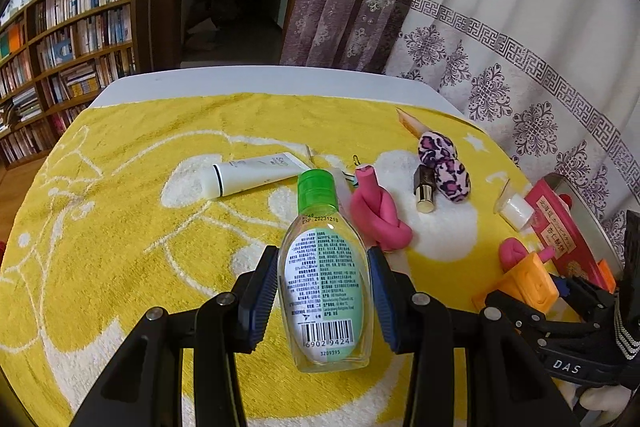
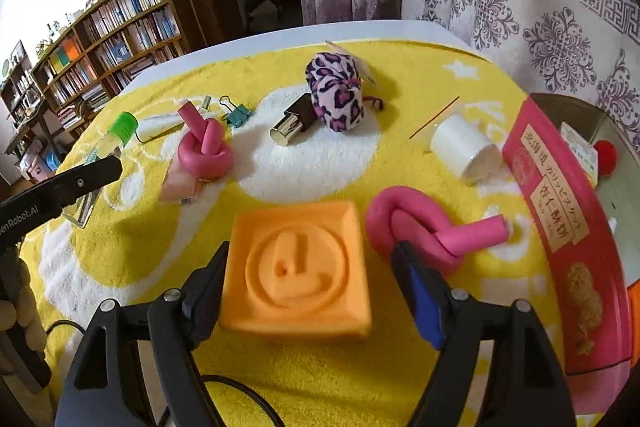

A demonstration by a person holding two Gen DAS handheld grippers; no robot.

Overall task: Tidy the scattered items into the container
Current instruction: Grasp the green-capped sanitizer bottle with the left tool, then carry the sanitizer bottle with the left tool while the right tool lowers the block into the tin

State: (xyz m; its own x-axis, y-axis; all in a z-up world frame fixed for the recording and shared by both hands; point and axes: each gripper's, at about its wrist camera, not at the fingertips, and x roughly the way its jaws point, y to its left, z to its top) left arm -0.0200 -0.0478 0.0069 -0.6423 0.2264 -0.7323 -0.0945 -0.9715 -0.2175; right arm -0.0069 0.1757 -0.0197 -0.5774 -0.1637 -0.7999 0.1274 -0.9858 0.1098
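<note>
Sanitizer bottle (image 1: 326, 291) with the green cap sits low centre of the left wrist view, pinched between the left gripper (image 1: 325, 301) pads above the yellow towel (image 1: 120, 211). Right gripper (image 2: 310, 297) fingers are spread around the orange foam block (image 2: 298, 269), right pad clear of it. Further right, the red tin (image 2: 560, 227).

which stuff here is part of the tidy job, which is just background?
Job:
- clear bottle, held in left gripper
- orange block, between right gripper fingers
- pink knots
- white tube
- lipstick
- red tin

Background:
- yellow towel
- bookshelf
- curtains
</note>
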